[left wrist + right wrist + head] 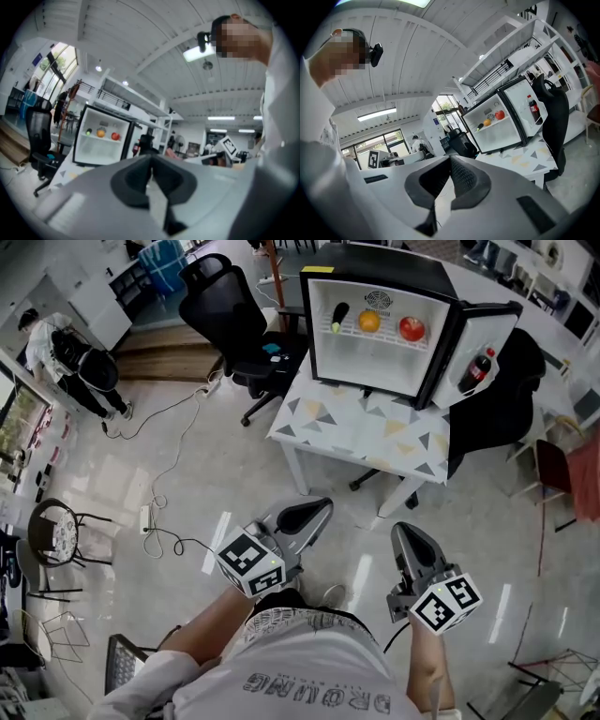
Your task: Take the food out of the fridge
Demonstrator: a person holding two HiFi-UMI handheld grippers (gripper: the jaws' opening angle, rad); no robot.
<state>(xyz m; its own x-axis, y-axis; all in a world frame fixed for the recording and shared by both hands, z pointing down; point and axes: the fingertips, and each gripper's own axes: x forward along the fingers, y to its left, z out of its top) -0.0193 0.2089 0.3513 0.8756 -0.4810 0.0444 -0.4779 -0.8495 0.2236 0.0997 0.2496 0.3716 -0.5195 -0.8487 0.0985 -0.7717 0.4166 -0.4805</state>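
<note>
We judge the task as not yet started. The fridge [375, 261] stands at the far edge of the patterned table [366, 432], and its door [489, 334] is swung wide to the right. All the food lies on the one wire shelf inside: a dark green piece [338, 315] at the shelf's left end, an orange [369, 322] in the middle and a red fruit [412, 329] towards the right end. A cola bottle [476, 369] sits in the door rack. Every piece is left to take out.

We hold both tools low in front of our body, well apart from the table and pointing roughly level towards the fridge. The left gripper [317, 510] has its jaws pressed together on nothing. The right gripper [405, 534] is likewise closed and empty.
</note>
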